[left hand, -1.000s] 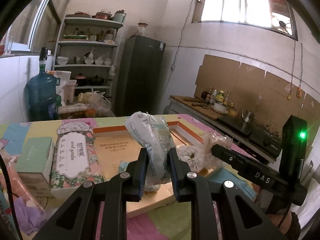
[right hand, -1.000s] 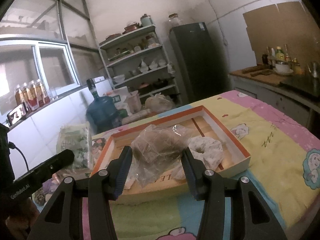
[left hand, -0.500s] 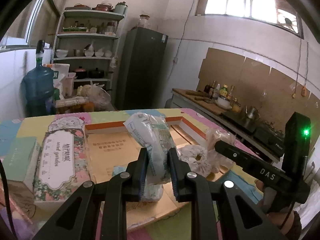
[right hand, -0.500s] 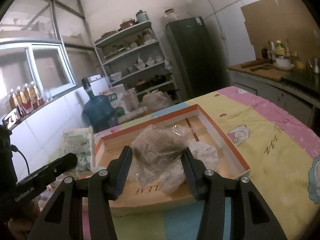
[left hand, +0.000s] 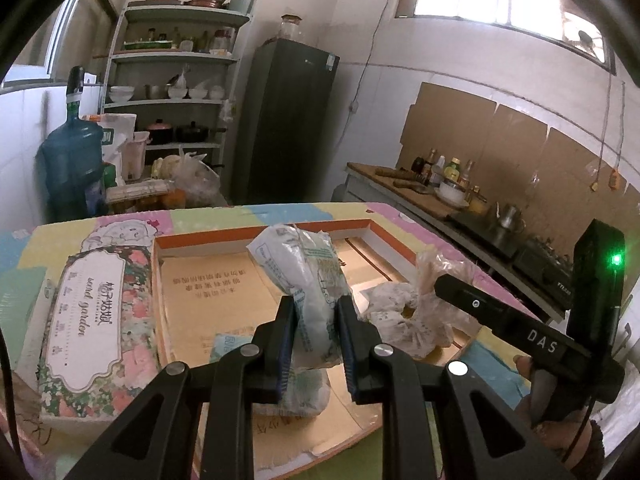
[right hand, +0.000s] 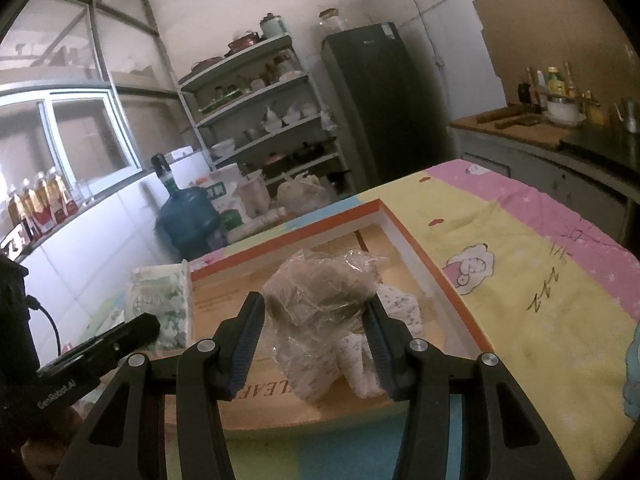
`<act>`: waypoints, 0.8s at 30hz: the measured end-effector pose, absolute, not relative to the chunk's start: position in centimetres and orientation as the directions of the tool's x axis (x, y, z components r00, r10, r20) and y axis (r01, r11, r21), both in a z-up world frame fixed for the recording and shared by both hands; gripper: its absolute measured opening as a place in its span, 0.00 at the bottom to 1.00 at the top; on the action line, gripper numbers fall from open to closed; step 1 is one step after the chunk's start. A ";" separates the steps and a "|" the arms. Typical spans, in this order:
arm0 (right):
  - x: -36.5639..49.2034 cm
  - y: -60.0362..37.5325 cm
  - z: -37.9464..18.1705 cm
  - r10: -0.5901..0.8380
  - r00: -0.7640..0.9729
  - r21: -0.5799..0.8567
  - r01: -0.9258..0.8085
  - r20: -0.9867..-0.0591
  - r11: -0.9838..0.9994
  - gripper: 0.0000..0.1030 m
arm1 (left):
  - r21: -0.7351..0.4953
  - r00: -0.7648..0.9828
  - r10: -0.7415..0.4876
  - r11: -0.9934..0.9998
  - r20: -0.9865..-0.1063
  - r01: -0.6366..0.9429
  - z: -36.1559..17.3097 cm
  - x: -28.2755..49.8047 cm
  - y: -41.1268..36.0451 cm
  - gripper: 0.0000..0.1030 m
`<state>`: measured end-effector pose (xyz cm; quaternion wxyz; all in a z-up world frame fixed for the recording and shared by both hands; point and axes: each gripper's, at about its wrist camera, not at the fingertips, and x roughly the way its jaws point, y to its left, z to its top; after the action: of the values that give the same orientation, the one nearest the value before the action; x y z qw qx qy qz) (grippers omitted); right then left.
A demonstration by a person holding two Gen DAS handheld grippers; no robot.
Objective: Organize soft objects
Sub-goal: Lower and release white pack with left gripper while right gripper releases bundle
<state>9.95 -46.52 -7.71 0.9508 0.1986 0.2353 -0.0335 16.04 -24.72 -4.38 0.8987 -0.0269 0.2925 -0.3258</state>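
Left gripper [left hand: 316,332] clamping white printed packet [left hand: 304,276], right gripper [right hand: 316,340] clamping clear bag [right hand: 320,292], "DAS", "GenRobot.AI"

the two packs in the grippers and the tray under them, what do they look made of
Pale printed pack: looks like thin plastic film, creased and dented by the left gripper.
Clear bag: glossy, crinkled plastic, contents brownish, unclear.
Tray: seemingly cardboard, matte brown floor, orange rim.

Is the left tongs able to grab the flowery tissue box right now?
Probably not yet: the left tongs are shut on a white soft pack. The flowery tissue box lies uncovered beside the tray.
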 end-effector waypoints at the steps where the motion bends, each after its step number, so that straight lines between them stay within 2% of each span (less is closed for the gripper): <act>1: 10.0 -46.6 -7.7 0.034 0.886 0.367 0.156 -0.462 0.917 0.50 | -0.239 0.616 -0.600 0.787 -0.511 0.569 -4.4 16.2 -24.8 0.21; 21: 12.6 -46.6 -9.1 0.103 0.824 0.373 0.138 -0.557 0.917 0.50 | -0.289 0.515 -0.603 0.774 -0.609 0.564 -6.7 18.1 -26.3 0.23; 24: 12.6 -46.4 -9.1 0.106 0.822 0.367 0.131 -0.560 0.921 0.53 | -0.297 0.512 -0.600 0.778 -0.615 0.554 -6.7 18.3 -26.3 0.33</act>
<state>12.61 -46.41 -9.11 0.9335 0.1988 0.2985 -0.0067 18.33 -26.34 -6.73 0.8689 -0.0311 0.3659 -0.3320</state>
